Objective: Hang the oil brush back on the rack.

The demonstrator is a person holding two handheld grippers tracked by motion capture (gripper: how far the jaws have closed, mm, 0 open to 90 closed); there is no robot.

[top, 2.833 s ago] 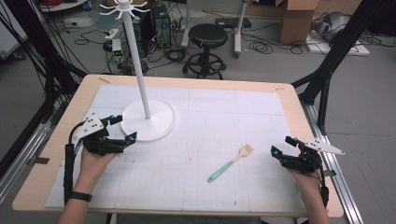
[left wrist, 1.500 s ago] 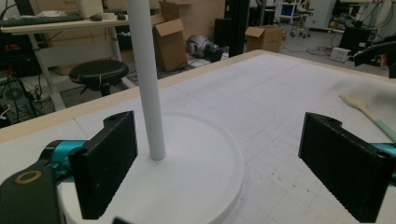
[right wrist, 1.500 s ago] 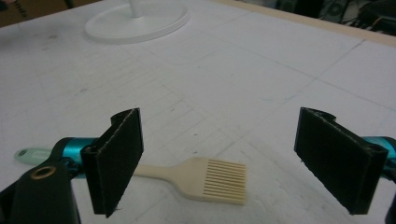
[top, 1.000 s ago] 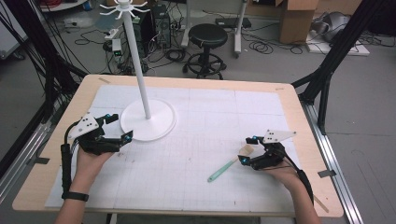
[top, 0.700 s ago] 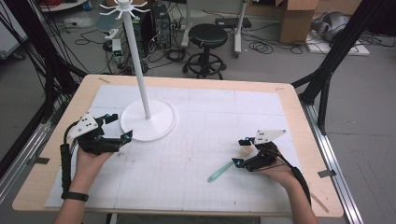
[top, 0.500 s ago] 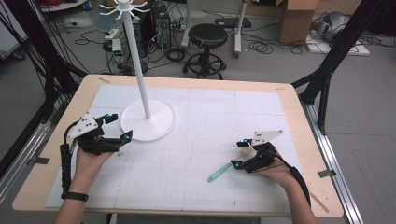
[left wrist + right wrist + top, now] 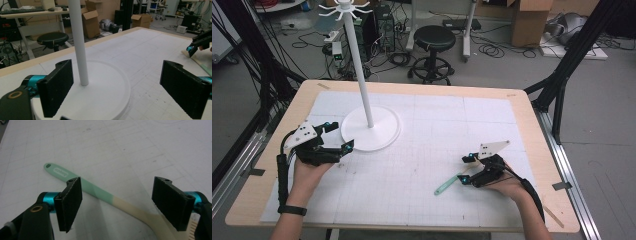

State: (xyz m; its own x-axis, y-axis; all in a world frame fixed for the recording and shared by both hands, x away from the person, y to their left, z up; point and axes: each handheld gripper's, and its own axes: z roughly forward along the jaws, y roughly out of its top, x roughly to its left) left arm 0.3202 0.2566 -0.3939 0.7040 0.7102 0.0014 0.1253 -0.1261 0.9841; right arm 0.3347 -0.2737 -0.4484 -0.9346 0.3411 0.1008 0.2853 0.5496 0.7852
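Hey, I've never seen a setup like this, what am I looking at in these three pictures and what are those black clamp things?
A person sits at a table holding a hand-operated gripper in each hand. The high view looks down from above. The other two pictures come from cameras riding on the grippers, looking out between their black jaws.

On the table stands a white stand with a tall pole, and a spatula with a mint-green handle lies flat.

The left gripper sits open beside the stand's base. The right gripper is lowered over the spatula; its jaws have just been closing, with the handle between them but not yet pinched. Nothing is held.
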